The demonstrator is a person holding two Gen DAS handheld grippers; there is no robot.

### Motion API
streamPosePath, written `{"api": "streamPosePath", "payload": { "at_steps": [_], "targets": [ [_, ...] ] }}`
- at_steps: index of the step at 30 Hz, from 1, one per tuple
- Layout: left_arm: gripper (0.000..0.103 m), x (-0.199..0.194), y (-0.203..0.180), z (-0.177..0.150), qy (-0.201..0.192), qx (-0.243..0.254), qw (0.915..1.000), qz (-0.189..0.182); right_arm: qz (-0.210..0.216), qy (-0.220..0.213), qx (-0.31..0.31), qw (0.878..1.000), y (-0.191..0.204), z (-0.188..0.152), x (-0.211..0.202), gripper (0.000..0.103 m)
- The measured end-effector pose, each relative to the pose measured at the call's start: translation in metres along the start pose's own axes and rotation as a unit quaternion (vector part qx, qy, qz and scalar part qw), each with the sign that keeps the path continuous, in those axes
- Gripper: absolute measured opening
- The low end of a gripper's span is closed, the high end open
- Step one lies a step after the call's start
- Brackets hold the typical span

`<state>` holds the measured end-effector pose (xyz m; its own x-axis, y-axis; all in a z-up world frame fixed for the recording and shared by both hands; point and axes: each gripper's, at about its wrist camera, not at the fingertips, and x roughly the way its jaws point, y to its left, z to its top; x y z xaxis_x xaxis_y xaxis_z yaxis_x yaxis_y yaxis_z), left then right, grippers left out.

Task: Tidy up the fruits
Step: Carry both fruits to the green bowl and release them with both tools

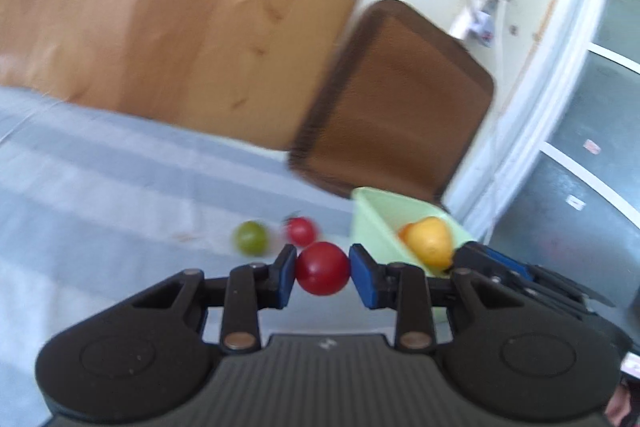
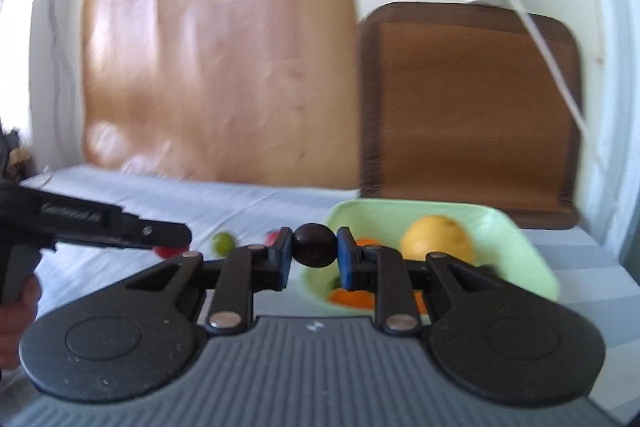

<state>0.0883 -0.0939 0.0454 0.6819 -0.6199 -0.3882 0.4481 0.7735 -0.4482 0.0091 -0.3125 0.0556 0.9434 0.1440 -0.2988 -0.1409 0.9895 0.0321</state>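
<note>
My left gripper (image 1: 322, 269) is shut on a round red fruit (image 1: 322, 268), held above the pale striped cloth (image 1: 120, 187). On the cloth just beyond lie a green fruit (image 1: 250, 237) and a smaller red fruit (image 1: 301, 230). A light green bowl (image 1: 372, 223) to the right holds a yellow fruit (image 1: 430, 241). My right gripper (image 2: 314, 255) is shut on a dark round fruit (image 2: 315, 245), at the left rim of the same green bowl (image 2: 520, 247), which holds a yellow fruit (image 2: 438, 237) and orange pieces (image 2: 352, 299). The left gripper (image 2: 160, 235) shows at the left of the right wrist view.
A large tan board (image 2: 220, 67) and a brown framed panel (image 2: 468, 111) lean against the wall behind the table. White cables (image 2: 540, 35) hang at the upper right. A person's hand (image 2: 20, 299) holds the left tool. A window frame (image 1: 568, 75) borders the right side.
</note>
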Motion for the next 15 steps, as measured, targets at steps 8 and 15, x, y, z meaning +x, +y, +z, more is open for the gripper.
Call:
{"api": "streamPosePath", "payload": {
  "at_steps": [8, 15],
  "targets": [
    [0.03, 0.067, -0.075, 0.015, 0.028, 0.04, 0.9977, -0.047, -0.083, 0.005, 0.061, 0.995, -0.047, -0.008, 0.007, 0.028],
    [0.041, 0.091, -0.082, 0.002, 0.057, 0.035, 0.9972, -0.034, -0.118, -0.016, 0.121, 0.985, -0.073, -0.006, -0.003, 0.044]
  ]
}}
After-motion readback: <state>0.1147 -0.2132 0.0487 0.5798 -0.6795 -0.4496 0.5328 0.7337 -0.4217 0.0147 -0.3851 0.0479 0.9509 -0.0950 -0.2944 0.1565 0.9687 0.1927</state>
